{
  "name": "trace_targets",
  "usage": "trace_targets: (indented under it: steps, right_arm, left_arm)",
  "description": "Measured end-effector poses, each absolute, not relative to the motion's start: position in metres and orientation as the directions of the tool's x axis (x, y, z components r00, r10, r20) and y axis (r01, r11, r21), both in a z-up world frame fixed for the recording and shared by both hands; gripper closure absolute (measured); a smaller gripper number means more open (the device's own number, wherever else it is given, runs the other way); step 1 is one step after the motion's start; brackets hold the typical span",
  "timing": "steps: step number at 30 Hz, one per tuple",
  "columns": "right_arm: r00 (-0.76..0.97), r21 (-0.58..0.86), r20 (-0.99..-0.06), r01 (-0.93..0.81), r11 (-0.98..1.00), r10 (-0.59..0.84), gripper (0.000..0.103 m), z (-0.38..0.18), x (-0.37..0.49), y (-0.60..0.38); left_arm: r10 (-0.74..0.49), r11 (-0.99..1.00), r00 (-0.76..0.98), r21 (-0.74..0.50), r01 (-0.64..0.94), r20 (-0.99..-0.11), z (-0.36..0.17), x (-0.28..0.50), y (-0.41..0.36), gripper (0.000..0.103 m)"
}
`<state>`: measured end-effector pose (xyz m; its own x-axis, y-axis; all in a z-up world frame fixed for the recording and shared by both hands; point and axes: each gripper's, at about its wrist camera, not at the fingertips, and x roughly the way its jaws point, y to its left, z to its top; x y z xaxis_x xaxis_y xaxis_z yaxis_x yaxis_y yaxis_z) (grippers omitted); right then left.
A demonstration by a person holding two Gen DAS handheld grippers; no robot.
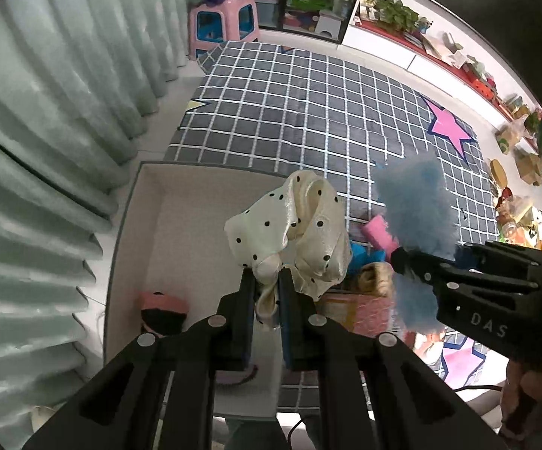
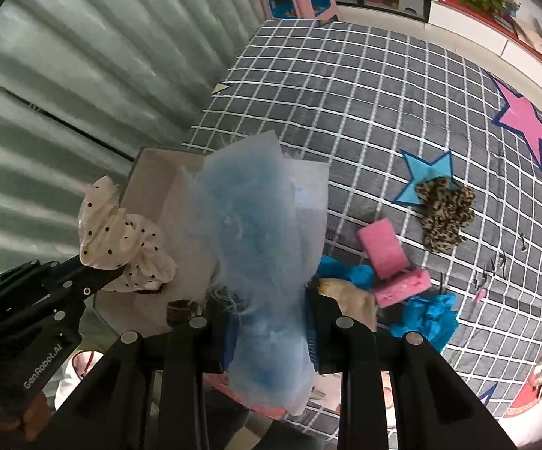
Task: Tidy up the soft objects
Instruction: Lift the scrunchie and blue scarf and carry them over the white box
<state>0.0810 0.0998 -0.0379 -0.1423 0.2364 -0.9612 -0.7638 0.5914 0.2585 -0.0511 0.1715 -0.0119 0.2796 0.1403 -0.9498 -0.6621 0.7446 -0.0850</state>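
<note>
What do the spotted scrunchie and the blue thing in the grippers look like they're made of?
Spotted scrunchie: likely satin, cream with black dots; it shines along its folds. Blue thing: apparently sheer gauzy mesh over fluffy blue fibre; light passes through, and its edges look fuzzy.

Pale green pleated curtain hung along one side. Pink plastic stool beyond a grey white-gridded rug (pink and blue stars printed on it). Leafy potted plant perched on a red-edged cluttered shelf.
</note>
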Motion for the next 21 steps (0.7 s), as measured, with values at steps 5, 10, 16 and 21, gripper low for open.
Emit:
trace_targets:
  steps: [5,10,16,21]
  right_arm:
    - [-0.137,0.249,-0.963,-0.779,0.576,0.231,0.073,-0.036,0.064,0.117]
    - [-0.133,0.241,-0.965,-0.787,0.567,0.225,0.073,-0.035,0.048,0.136]
    - [-0.142,0.240,-0.967,-0.787,0.568,0.212,0.073,-0.041,0.027,0.152]
    - [-0.155,0.237,-0.969,-0.792,0.562,0.190,0.073,-0.049,0.008,0.163]
  left_arm:
    - [0.136,0.741,0.284,-0.093,-0.665,-0.949,-0.015,-0.065,0.182,0.090]
    - [0.132,0.743,0.275,-0.089,-0.664,-0.952,-0.021,-0.081,0.191,0.090]
    - [0.122,0.745,0.258,-0.083,-0.662,-0.958,-0.031,-0.100,0.202,0.090]
    - [0.113,0.741,0.243,-0.081,-0.667,-0.964,-0.042,-0.114,0.211,0.090]
